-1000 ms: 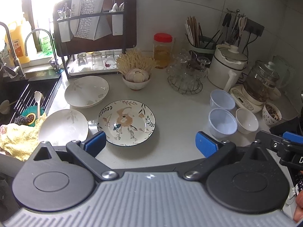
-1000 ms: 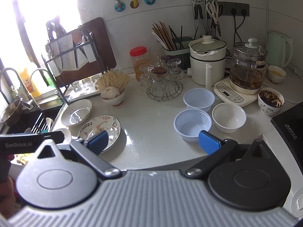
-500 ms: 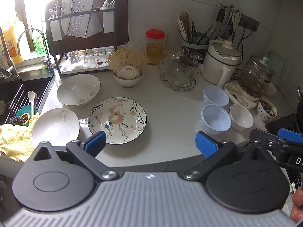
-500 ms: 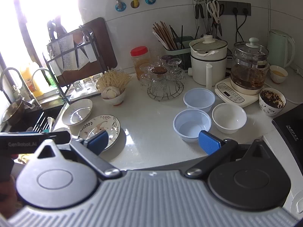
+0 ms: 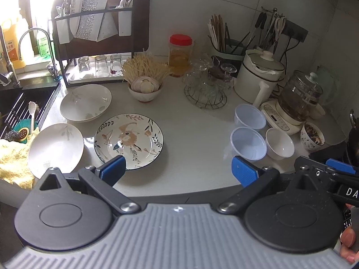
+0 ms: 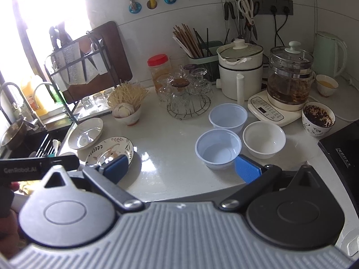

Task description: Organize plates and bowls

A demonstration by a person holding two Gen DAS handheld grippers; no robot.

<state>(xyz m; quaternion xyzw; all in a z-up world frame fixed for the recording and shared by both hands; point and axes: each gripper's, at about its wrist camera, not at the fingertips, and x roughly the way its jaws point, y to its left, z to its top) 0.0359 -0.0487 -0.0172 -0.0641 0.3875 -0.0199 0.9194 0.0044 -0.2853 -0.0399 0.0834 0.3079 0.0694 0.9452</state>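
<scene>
1. Both my claws are spread and hold nothing: left gripper (image 5: 177, 171), right gripper (image 6: 180, 168).
2. Floral plate (image 5: 128, 140) lies just ahead-left of my left claw.
3. Blue bowl (image 6: 218, 148) sits nearest my right claw.

A white tiled wall (image 5: 235, 6) backs a pale speckled counter (image 5: 195, 139). Strong daylight pours through a window (image 6: 44, 6) at the left, washing out that corner and glinting on the countertop. Below it sits a dark sink (image 5: 20, 103) with a curved tap (image 5: 33, 38). A black rack (image 5: 98, 22) stands beside the sink against the wall. A power strip (image 6: 273, 6) is fixed to the tiles at the right, cables hanging from it. Pipe fittings (image 6: 152, 2) pierce the wall higher up.
</scene>
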